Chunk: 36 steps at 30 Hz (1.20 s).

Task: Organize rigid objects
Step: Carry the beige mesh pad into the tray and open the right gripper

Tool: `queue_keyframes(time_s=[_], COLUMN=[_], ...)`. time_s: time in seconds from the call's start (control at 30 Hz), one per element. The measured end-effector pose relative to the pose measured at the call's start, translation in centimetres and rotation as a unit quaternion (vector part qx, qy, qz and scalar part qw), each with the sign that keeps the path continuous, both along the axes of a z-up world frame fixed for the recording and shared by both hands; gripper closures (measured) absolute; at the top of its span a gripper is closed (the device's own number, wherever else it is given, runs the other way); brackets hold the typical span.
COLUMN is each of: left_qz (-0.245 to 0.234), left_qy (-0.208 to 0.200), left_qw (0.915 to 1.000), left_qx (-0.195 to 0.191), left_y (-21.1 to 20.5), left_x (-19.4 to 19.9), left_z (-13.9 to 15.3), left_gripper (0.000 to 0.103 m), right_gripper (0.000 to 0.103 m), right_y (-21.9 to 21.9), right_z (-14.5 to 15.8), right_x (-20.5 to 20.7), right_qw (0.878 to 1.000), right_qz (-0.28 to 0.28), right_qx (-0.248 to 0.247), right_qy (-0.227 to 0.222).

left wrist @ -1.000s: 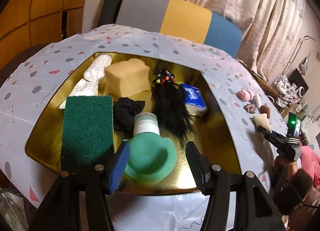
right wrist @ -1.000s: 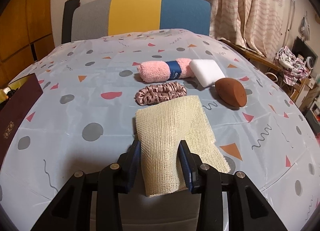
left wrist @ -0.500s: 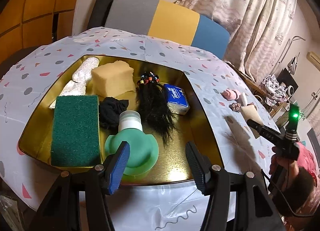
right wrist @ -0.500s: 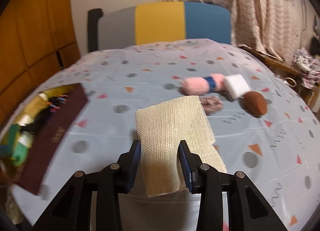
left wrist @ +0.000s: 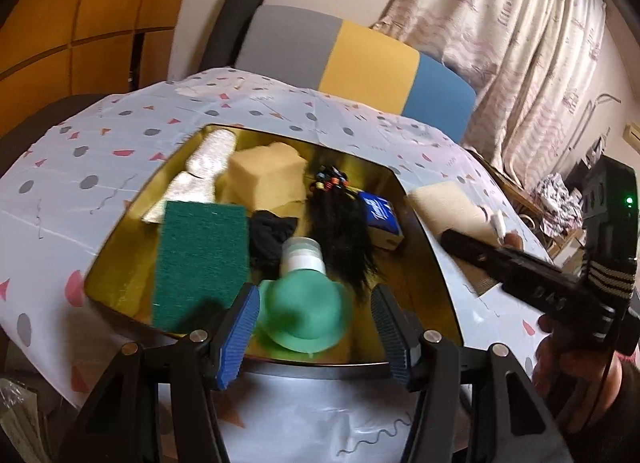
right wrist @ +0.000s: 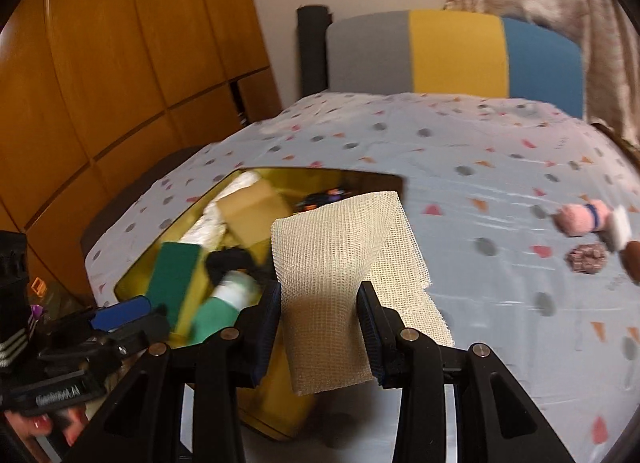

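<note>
Left wrist view: the left hand-held gripper (left wrist: 316, 329) hangs with its jaws spread and nothing between them, just over the near rim of the gold tray (left wrist: 416, 247), which sits on the surface (left wrist: 120, 135) under a dotted cloth. Inside the tray, nearest that rim, lies a green bottle (left wrist: 306, 303) with a white neck. Left of the bottle lies a green scouring pad (left wrist: 200, 255); behind it a black cloth (left wrist: 270, 235) and a black hairpiece (left wrist: 340, 239) topped with coloured beads. Farther back in the tray sit a yellow sponge (left wrist: 266, 179), a silvery scrubber (left wrist: 200, 175) and a blue tissue pack (left wrist: 380, 219). Right of the tray the right hand-held gripper (left wrist: 472, 239) holds a beige mesh cloth (left wrist: 448, 207) above the tray's right edge.

Right wrist view: the right hand-held gripper (right wrist: 318, 327) is clamped on the beige mesh cloth (right wrist: 340, 263), which hangs folded between its pads, over the tray's right side (right wrist: 320, 175). Well to the right of the tray, on the surface (right wrist: 480, 167), lie a pink towel roll (right wrist: 580, 217), a white block (right wrist: 620, 225), a scrunchie (right wrist: 586, 257) and a brown object (right wrist: 632, 259).
</note>
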State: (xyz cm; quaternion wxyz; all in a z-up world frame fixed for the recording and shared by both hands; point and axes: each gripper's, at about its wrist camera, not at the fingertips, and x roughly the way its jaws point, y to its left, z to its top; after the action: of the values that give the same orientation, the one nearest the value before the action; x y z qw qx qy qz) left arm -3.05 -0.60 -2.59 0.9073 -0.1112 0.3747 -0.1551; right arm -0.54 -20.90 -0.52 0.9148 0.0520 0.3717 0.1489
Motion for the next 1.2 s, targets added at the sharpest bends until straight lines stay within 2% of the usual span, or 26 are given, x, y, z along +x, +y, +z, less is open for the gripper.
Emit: queue_keyframes(time_s=[0.1, 0.2, 0.53, 0.83, 1.2], left_qz=[0.017, 0.034, 0.047, 0.049, 0.033], left_qy=[-0.002, 0.001, 0.014, 0.018, 0.021], left_qw=[0.9999, 0.9994, 0.9986, 0.9985, 0.999], left_qx=[-0.003, -0.011, -0.018, -0.018, -0.022], left_y=[1.1, 2.1, 2.7, 2.8, 2.0], left_x=[0.0, 0.2, 0.3, 0.3, 0.1], left_z=[0.1, 0.1, -0.3, -0.5, -0.7], left_gripper=[0.044, 0.044, 0.044, 0.044, 0.044], right_gripper=[0.064, 0.064, 0.057, 0.032, 0.032], right_y=[1.8, 3.5, 4.3, 4.1, 3.1], right_z=[-0.9, -2.0, -3.0, -2.3, -1.3], right_x=[1.0, 1.6, 1.9, 1.0, 0.0], right_qw=[1.0, 0.999, 0.999, 0.999, 0.999], right_qz=[-0.001, 0.001, -0.003, -0.019, -0.039], right_qx=[0.011, 0.002, -0.017, -0.026, -0.035], right_qy=[0.024, 0.035, 0.04, 0.023, 0.011])
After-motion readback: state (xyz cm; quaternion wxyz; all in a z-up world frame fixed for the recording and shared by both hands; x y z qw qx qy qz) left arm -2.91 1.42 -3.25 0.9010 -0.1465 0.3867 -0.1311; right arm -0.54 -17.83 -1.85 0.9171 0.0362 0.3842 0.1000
